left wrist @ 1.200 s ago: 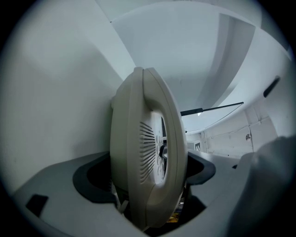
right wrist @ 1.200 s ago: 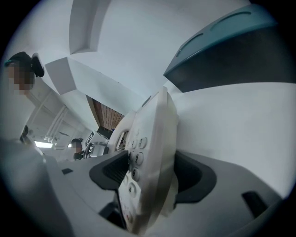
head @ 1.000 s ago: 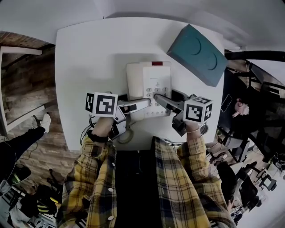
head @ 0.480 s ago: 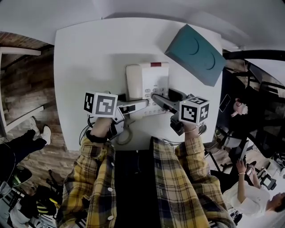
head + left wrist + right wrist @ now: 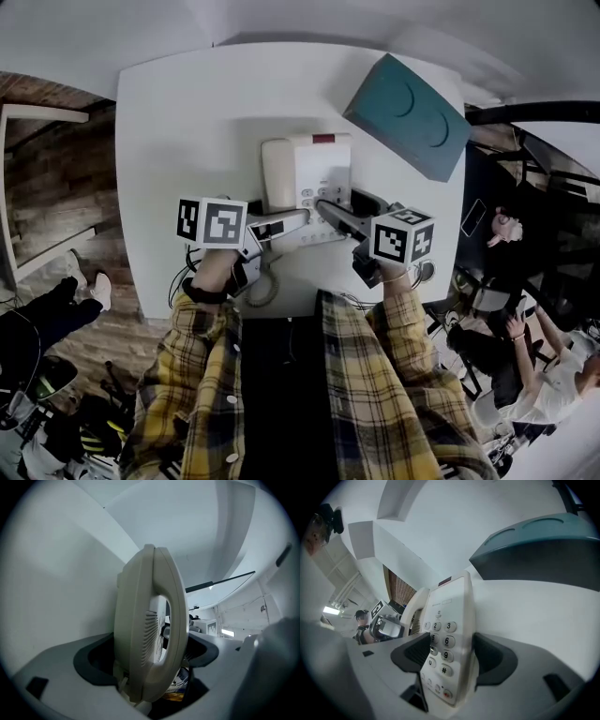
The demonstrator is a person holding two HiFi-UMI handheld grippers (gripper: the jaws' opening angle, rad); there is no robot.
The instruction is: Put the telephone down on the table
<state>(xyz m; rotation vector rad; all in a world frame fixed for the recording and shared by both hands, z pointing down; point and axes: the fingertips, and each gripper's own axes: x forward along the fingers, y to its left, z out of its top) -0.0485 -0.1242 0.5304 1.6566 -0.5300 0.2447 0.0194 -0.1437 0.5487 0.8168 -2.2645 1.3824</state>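
You hold the telephone (image 5: 305, 173), with left gripper (image 5: 292, 221) and right gripper (image 5: 330, 210) clamped on it; next, lower it flat onto the counter (image 5: 187, 122), then release.

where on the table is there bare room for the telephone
Bare: left half of the table, between the telephone and the left edge. Also the far strip beyond it, left of the teal box. Crowded: near edge, with left gripper, right gripper and looped cable.

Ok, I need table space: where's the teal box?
Head view: the teal box lies at the far right corner of the table, just beyond the telephone.
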